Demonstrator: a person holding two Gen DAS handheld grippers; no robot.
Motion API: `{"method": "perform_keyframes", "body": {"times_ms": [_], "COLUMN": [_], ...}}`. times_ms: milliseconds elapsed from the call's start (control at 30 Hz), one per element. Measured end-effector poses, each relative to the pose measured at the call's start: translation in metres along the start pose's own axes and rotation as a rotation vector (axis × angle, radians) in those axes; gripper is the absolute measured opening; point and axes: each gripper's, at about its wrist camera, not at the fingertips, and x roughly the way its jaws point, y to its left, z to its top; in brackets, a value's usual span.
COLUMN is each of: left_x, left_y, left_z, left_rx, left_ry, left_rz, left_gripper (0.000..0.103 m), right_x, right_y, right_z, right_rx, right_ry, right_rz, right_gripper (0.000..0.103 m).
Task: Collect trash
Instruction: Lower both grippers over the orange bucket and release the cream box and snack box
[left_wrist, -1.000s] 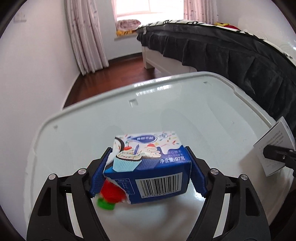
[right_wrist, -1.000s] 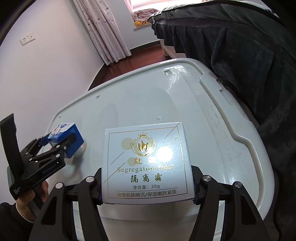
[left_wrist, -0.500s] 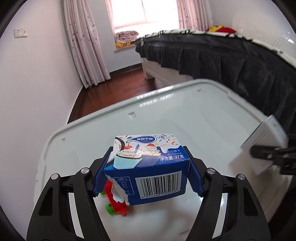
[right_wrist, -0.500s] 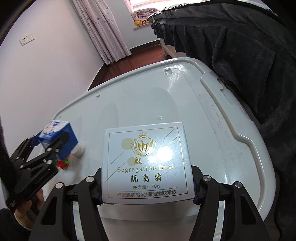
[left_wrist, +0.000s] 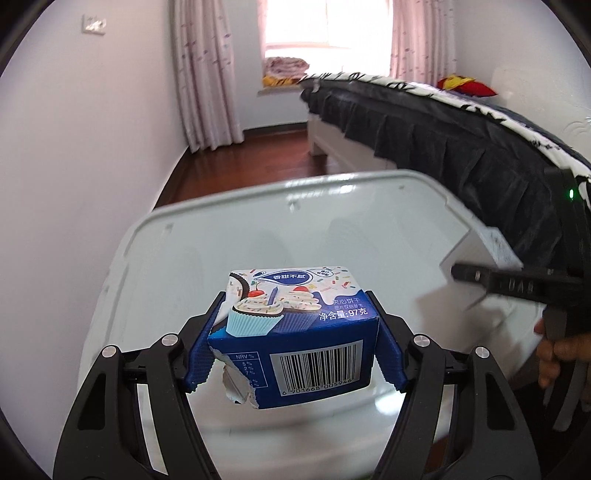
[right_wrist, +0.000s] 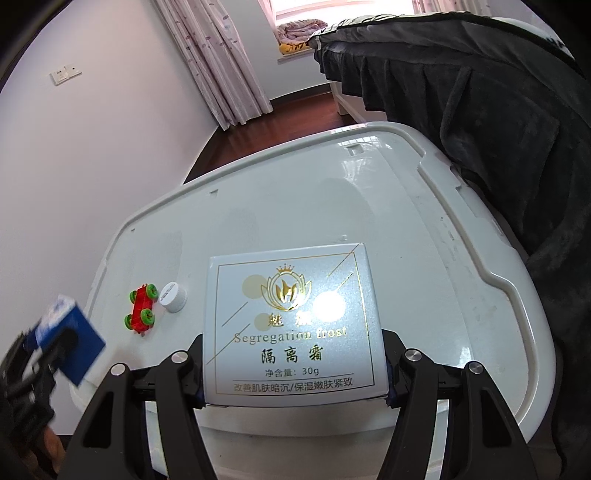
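**Inspector A:** We begin with the largest item, the white lidded bin (right_wrist: 424, 236) that serves as the surface. It stands hard against the dark bedspread (right_wrist: 498, 110), which hangs over its far right edge. We take the bin as our landmark.

**Inspector B:** Agreed. Above the near edge of the bin we find the white cosmetics box (right_wrist: 291, 321), pinched across its width by the right gripper (right_wrist: 293, 363). Both pads bear on its sides and it appears clear of the lid. We judge it is held face-up so the flat carton cannot slip.

**Inspector A:** Off the bin's near left corner, the left gripper (left_wrist: 295, 354) clamps the blue biscuit carton (left_wrist: 295, 332) by its two side walls, clear of the lid. One lower corner is torn open, hence, we judge, the grip on the sound sides.

**Inspector B:** Both pieces of trash are therefore in hand, neither yet deposited. No receptacle is visible to us.

**Inspector A:** Smallest last: on the bin's left portion a red toy car (right_wrist: 142, 308) with green wheels, and just beside it a white bottle cap (right_wrist: 173, 295). We judge the cap may be trash, the toy not.
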Motion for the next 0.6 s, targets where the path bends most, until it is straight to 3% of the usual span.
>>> {"method": "perform_keyframes", "body": {"times_ms": [267,600], "left_x": [-0.033,-0.067], "left_y": [-0.001,-0.015], "left_z": [-0.043,-0.087], "left_rx": [-0.086,-0.086], "left_ry": [0.062,0.089], "left_rz": [-0.02,-0.074], "left_gripper": [0.069,0.069], "right_x": [-0.016,-0.063], "right_y": [0.014,0.036], "right_z": [-0.016,-0.072], "right_rx": [-0.053,-0.18], "right_ry": [-0.002,-0.087], "right_rz": [0.016,0.029], "right_gripper": [0.063,0.063]}}
